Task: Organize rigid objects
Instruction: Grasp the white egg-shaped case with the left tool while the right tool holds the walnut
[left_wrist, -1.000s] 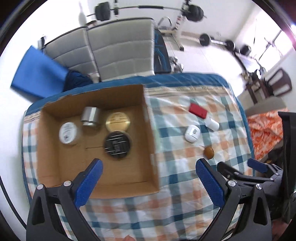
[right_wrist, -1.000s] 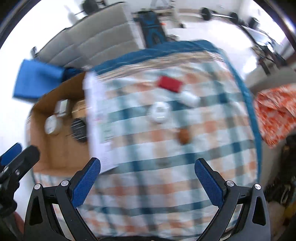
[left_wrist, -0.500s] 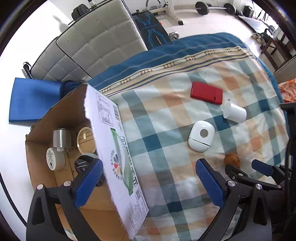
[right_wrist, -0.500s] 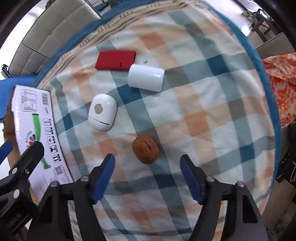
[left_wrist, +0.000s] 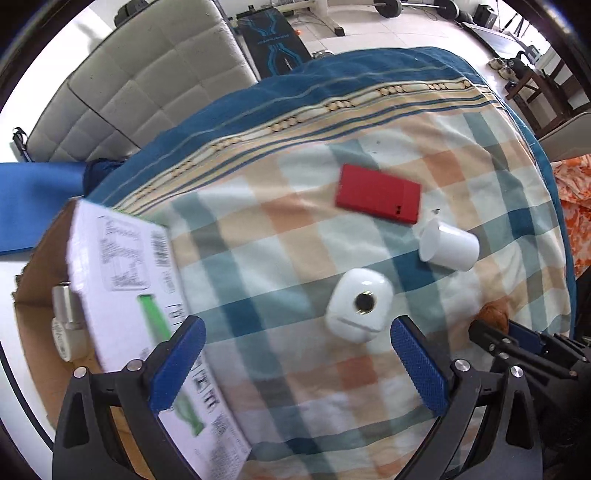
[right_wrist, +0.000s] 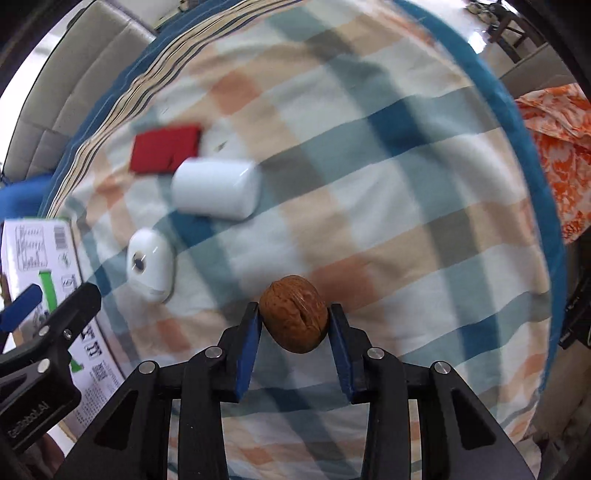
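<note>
My right fingers (right_wrist: 294, 325) are clamped on the walnut (right_wrist: 293, 318), one blue pad pressed against each side of its shell, just above the checked blanket (right_wrist: 369, 184) that covers the bed. From my left wrist view the walnut (left_wrist: 493, 316) shows only as a brown sliver behind the tip of my right fingers (left_wrist: 506, 334) at the right edge of the blanket.

My left fingers (left_wrist: 295, 360) stand wide apart and hold nothing. They hang over the blanket (left_wrist: 258, 258), with the white rounded case (left_wrist: 358, 304) just ahead of the right pad and the printed flap of the cardboard box (left_wrist: 122, 266) under the left one. Inside the box I can make out a metal cylinder (left_wrist: 64, 308) and a white round tin (left_wrist: 68, 341), both partly hidden by the flap.

Further up the blanket lies the red flat box (left_wrist: 378, 199), and just beside its corner the white cup (left_wrist: 448, 249) lies on its side. The white case sits near the cup, apart from it.
</note>
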